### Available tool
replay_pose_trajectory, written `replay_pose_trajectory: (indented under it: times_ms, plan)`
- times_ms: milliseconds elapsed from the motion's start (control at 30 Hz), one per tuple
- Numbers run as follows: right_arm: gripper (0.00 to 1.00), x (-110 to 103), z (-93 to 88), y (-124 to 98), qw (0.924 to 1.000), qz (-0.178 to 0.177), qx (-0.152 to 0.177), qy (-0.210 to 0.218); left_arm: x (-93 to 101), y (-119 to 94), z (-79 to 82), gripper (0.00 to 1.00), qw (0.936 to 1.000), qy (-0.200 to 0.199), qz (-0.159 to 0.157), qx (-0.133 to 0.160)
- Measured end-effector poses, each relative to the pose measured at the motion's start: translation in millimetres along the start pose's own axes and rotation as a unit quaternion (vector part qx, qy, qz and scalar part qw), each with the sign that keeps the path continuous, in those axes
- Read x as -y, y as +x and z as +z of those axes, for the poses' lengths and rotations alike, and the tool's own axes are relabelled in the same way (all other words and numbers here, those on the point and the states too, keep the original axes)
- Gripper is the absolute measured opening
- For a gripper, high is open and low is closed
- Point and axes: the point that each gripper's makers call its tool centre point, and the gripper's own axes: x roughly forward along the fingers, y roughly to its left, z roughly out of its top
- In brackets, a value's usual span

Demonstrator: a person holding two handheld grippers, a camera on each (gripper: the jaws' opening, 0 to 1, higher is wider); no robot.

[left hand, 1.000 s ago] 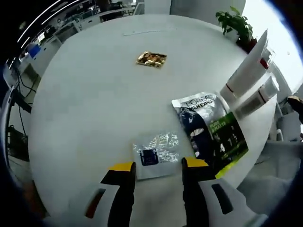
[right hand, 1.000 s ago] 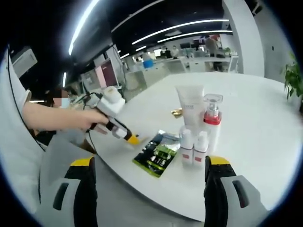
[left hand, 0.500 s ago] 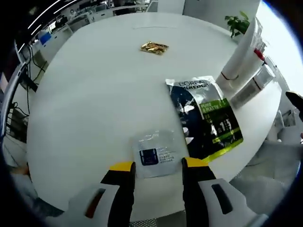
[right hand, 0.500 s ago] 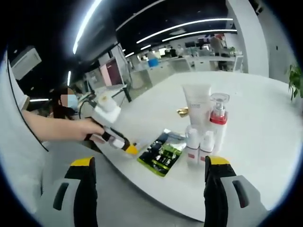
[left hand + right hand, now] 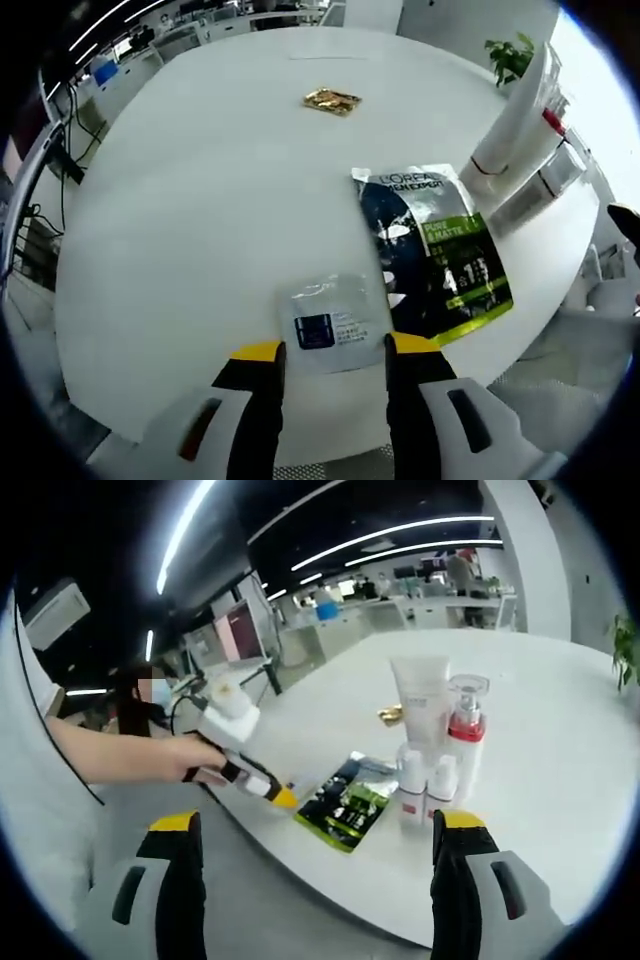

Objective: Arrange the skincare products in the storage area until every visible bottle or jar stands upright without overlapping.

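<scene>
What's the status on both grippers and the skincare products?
Left gripper open, jaws flanking small clear sachet. Right gripper open, empty. White tube, red-collared pump bottle upright; dark green packet flat.

1. The left gripper view looked steeply down from close above the near edge of the white table [image 5: 190, 200], facing across its top.
2. The right gripper view stood farther off, beyond the table [image 5: 560, 810] edge, looking level across it.
3. Both views shared the green-and-black sachet [image 5: 435, 260] [image 5: 345, 805] and the upright bottles [image 5: 520, 135] [image 5: 440, 740].
</scene>
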Motion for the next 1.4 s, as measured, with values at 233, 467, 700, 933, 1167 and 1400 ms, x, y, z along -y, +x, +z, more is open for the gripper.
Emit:
replay_pose_trajectory:
  times_ms: [233, 467, 700, 933, 1167, 1400]
  plan:
    - [0.95, 1, 0.1, 0, 1.0, -0.001, 0.001, 0.0, -0.1, -1, -1.2, 0.42, 1.0, 0.004, -0.004, 0.0]
    - [0.95, 1, -0.4, 0, 1.0, -0.003, -0.001, -0.002, 3.1, -1, 1.2, 0.48, 0.9998, -0.006, -0.015, 0.008]
    - [0.95, 2, -1.9, 0, 0.9999, -0.007, -0.005, -0.006, 3.8, -6, 1.7, 0.5, 0.9997, -0.006, -0.022, 0.014]
    - [0.96, 3, -2.8, 0, 0.9998, -0.013, -0.009, -0.008, 2.4, -13, 8.1, 0.56, 0.9988, 0.001, -0.035, 0.035]
    - [0.96, 6, -4.9, 1, 0.9996, -0.023, -0.016, -0.011, -4.5, -23, 9.0, 0.61, 0.9978, 0.005, -0.044, 0.049]
    - [0.96, 10, -5.9, 0, 0.9991, -0.036, -0.019, -0.014, -10.6, -37, 12.2, 0.7, 0.9941, 0.03, -0.063, 0.083]
